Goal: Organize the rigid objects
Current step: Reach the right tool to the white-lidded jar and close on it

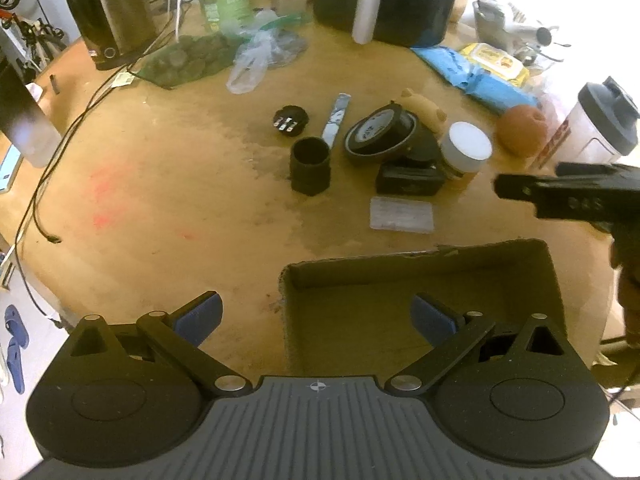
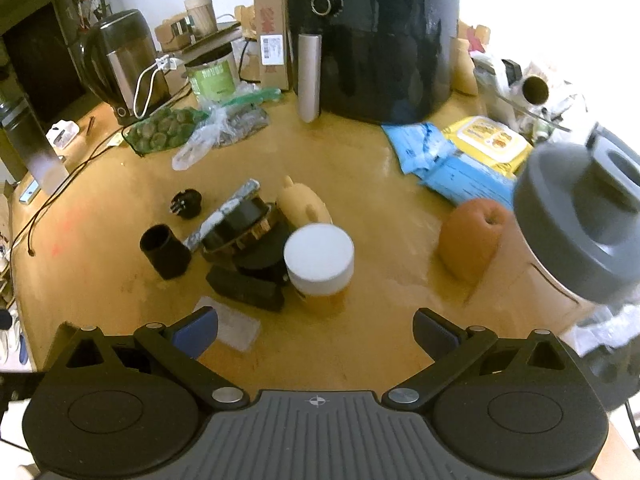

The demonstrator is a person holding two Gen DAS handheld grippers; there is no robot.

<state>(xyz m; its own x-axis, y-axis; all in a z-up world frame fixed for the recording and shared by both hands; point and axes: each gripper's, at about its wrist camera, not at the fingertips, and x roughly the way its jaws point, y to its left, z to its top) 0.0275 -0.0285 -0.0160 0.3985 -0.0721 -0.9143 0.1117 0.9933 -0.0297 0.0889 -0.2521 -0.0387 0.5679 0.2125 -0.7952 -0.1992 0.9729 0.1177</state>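
Note:
An open cardboard box (image 1: 420,280) lies on the wooden table just ahead of my left gripper (image 1: 316,316), which is open and holds nothing. Beyond the box sits a cluster: a black cylinder (image 1: 310,164), a small black cap (image 1: 290,120), tape rolls (image 1: 380,134), a black block (image 1: 410,180), a white-lidded jar (image 1: 466,150) and a clear flat case (image 1: 402,214). My right gripper (image 2: 316,332) is open and empty, hovering short of the white-lidded jar (image 2: 319,260), the black block (image 2: 246,288) and the clear case (image 2: 236,326). The right gripper's body shows in the left wrist view (image 1: 568,192).
An orange fruit (image 2: 470,236) and a grey-lidded shaker bottle (image 2: 576,224) stand at the right. A black air fryer (image 2: 372,36), a kettle (image 2: 120,60), a green can (image 2: 212,76), plastic bags and blue and yellow packets (image 2: 460,152) crowd the back. A black cable (image 1: 48,168) trails at left.

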